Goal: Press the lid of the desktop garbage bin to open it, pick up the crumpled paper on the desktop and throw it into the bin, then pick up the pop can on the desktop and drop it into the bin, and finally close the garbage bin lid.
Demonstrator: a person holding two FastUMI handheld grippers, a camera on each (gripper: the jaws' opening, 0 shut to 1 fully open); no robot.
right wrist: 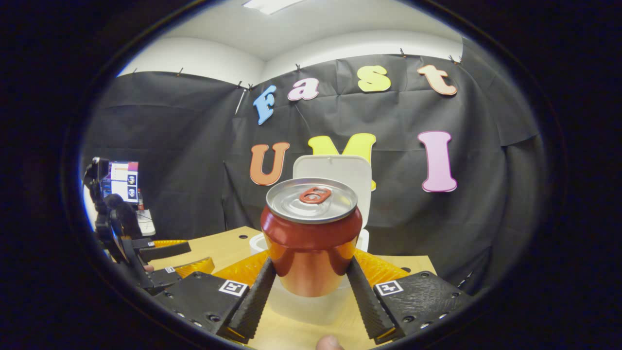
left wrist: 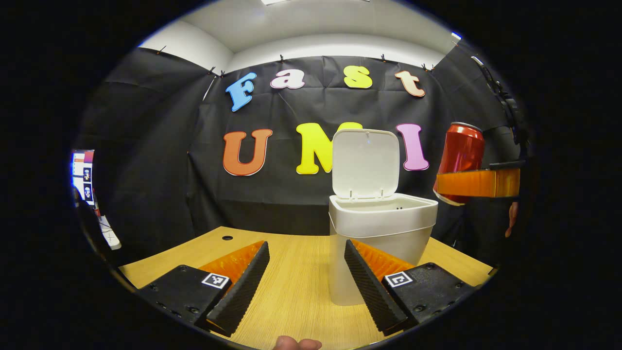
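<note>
I count one red aluminium pop can (right wrist: 311, 238) and one white plastic desktop bin (left wrist: 381, 221), its hinged lid (left wrist: 365, 163) standing upright and open. My right gripper (right wrist: 311, 287) is clamped on the can from both sides, holding it upright in the air just in front of the bin, above the wooden worktop (left wrist: 291, 287). The can hides most of the bin in the right gripper view. My left gripper (left wrist: 306, 287) hovers low over the worktop near the bin, jaws apart and holding nothing. I cannot see inside the bin.
</note>
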